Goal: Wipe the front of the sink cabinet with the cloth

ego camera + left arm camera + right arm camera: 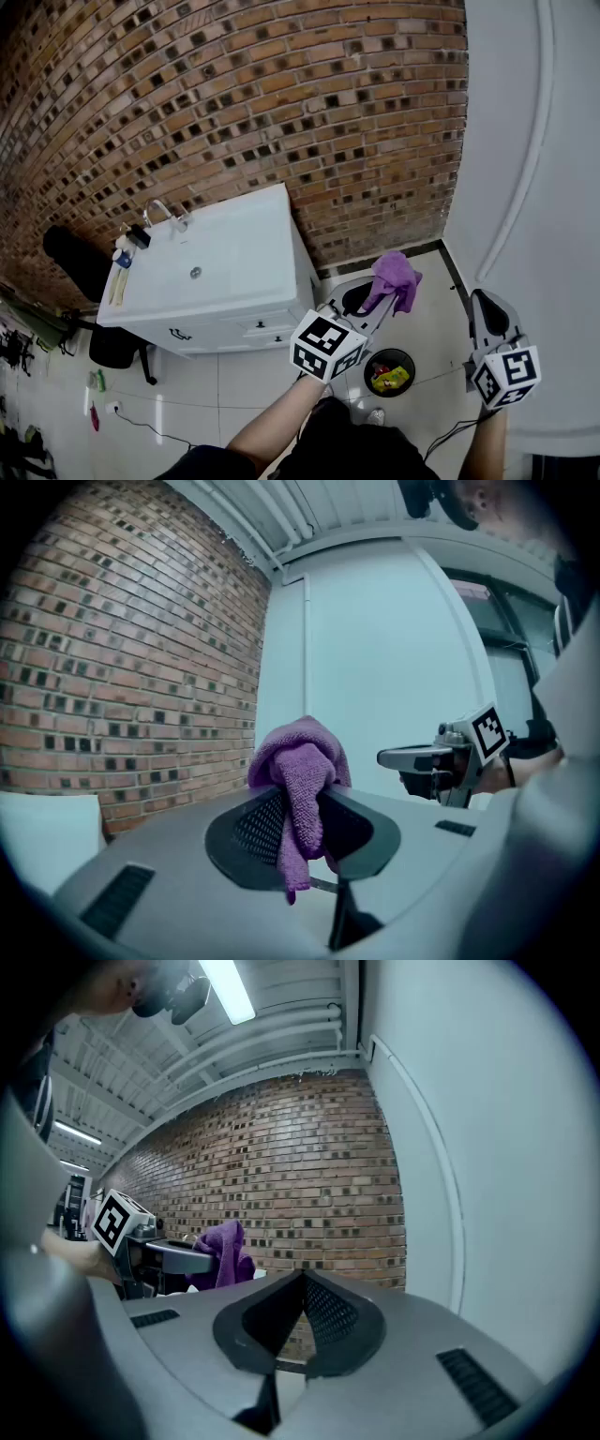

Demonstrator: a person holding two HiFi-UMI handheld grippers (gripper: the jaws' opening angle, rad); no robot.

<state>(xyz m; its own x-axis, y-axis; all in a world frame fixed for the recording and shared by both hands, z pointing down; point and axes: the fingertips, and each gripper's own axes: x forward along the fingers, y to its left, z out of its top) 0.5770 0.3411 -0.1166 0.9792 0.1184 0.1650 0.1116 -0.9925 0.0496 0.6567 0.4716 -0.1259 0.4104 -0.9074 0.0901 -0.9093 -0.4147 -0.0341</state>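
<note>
A purple cloth (pixel 395 278) is bunched between the jaws of my left gripper (pixel 367 298), which is shut on it and held in the air to the right of the white sink cabinet (pixel 225 323). In the left gripper view the cloth (pixel 300 785) hangs down between the pads. My right gripper (pixel 489 317) is raised at the far right near the white wall, its jaws shut with nothing between them (pixel 302 1309). From the right gripper view the cloth (pixel 223 1252) shows at the left. The cabinet front with drawer handles faces the tiled floor.
A brick wall (pixel 281 122) runs behind the cabinet. A black waste bin (pixel 388 371) with coloured rubbish stands on the floor below the left gripper. A tap (pixel 159 215) and bottles (pixel 122 255) sit on the sink top. A black chair (pixel 112 343) stands at the left.
</note>
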